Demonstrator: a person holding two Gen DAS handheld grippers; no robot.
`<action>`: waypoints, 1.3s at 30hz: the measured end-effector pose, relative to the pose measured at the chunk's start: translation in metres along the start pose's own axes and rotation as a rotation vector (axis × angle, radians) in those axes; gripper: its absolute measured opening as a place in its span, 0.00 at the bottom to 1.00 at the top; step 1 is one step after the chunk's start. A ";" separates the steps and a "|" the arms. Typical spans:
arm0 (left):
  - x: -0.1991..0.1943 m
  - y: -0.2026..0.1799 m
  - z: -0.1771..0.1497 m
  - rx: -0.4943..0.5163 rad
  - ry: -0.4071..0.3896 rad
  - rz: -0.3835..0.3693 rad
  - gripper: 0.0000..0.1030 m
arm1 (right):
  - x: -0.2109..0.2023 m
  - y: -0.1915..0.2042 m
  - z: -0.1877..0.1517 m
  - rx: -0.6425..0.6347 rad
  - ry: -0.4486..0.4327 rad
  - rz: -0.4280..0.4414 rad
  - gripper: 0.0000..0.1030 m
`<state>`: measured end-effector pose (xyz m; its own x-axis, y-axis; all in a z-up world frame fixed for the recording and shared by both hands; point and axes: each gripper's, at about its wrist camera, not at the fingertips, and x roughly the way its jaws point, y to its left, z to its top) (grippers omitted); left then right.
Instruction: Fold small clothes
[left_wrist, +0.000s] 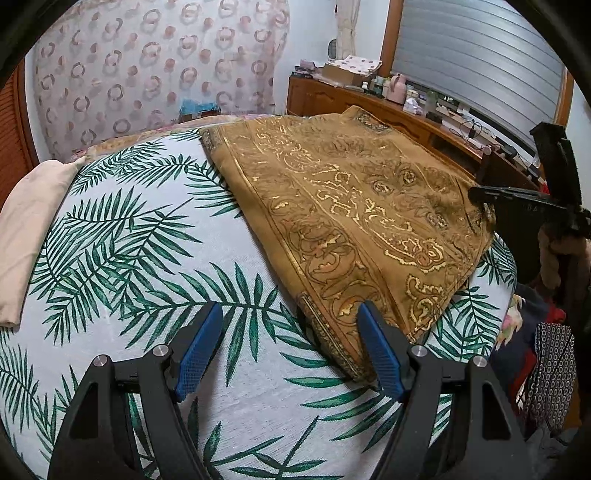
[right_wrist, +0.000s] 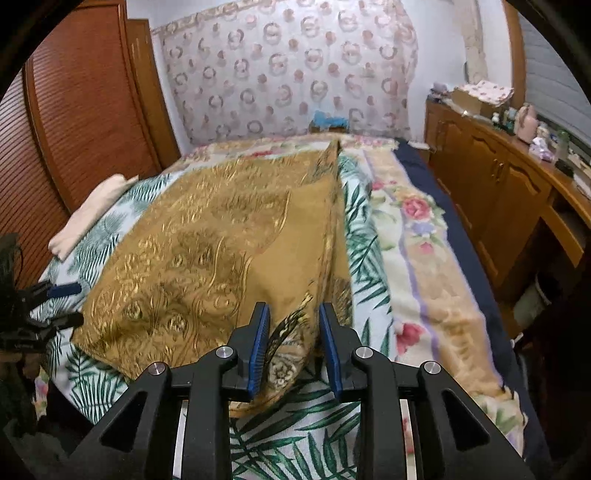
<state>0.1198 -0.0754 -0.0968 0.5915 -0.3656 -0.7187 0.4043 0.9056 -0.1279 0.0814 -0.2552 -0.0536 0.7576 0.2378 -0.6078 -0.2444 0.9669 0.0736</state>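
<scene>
1. No words, brands or numbers can be read anywhere.
2. Faint pale marks on the black gripper (left_wrist: 532, 206) at the right of the left wrist view are too small to read.

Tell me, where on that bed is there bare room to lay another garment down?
The palm-leaf sheet lies bare between the cream pillow and the gold patterned cloth, ahead of the left tongs. The floral blanket strip toward the wooden dresser is also free. The cloth covers the middle.
</scene>
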 end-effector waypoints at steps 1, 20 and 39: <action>0.000 0.000 0.000 0.000 0.000 -0.001 0.74 | -0.004 0.001 0.001 -0.011 -0.018 -0.002 0.07; -0.001 -0.016 0.001 -0.009 -0.003 -0.147 0.05 | -0.008 -0.003 0.003 0.007 -0.066 -0.077 0.22; -0.035 -0.045 0.105 0.043 -0.194 -0.207 0.04 | -0.017 0.080 -0.024 -0.195 -0.096 0.159 0.56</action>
<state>0.1546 -0.1258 0.0055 0.6142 -0.5798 -0.5353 0.5571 0.7990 -0.2262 0.0340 -0.1840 -0.0562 0.7522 0.4021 -0.5219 -0.4698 0.8828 0.0030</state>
